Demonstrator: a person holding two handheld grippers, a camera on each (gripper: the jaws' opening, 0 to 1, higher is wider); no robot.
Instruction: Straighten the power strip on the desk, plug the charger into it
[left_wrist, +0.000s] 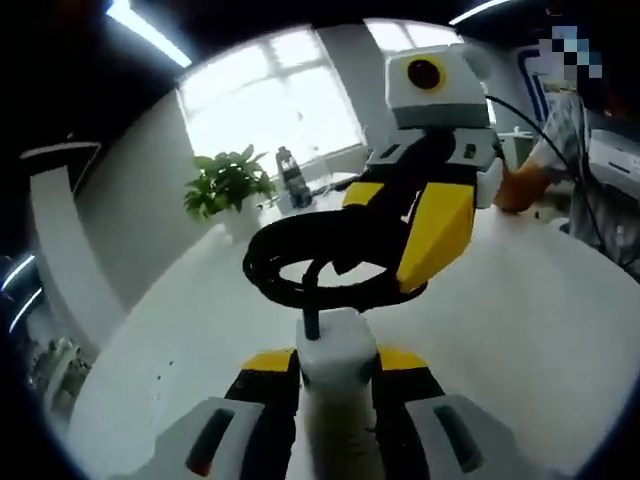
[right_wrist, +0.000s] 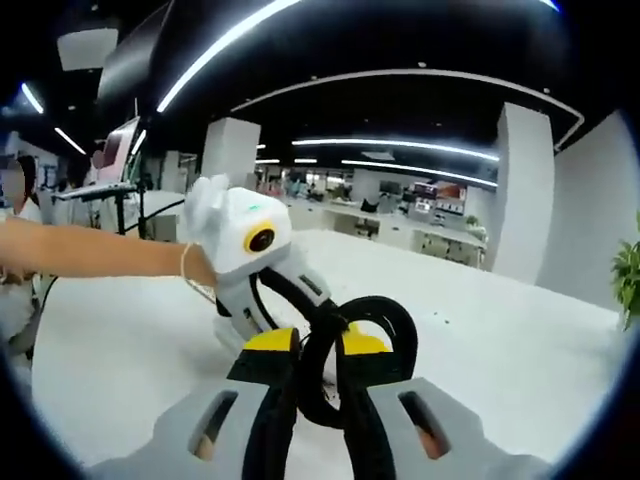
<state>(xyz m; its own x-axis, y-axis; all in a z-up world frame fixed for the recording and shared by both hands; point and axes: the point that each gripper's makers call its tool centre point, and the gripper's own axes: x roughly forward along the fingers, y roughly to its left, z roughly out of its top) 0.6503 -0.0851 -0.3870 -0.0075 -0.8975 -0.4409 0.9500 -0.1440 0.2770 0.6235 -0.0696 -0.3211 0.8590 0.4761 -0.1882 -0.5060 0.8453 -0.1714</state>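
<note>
My left gripper (left_wrist: 335, 362) is shut on the end of a white power strip (left_wrist: 338, 345), held lifted over the white desk (left_wrist: 520, 320). The strip's thick black cable (left_wrist: 290, 262) rises from that end and curls into a loop. My right gripper (left_wrist: 418, 268) reaches in from the upper right, its yellow jaws closed on the loop. In the right gripper view, my right gripper (right_wrist: 315, 345) is shut on the black cable (right_wrist: 398, 330), and the left gripper (right_wrist: 262, 318) sits just beyond it, held by a person's arm (right_wrist: 100, 250).
At the desk's far edge by the window stand a potted plant (left_wrist: 225, 185) and a dark bottle (left_wrist: 293, 178). A person (left_wrist: 560, 150) is at the right. The desk (right_wrist: 500, 350) stretches wide, with another plant (right_wrist: 628, 280) at its right side.
</note>
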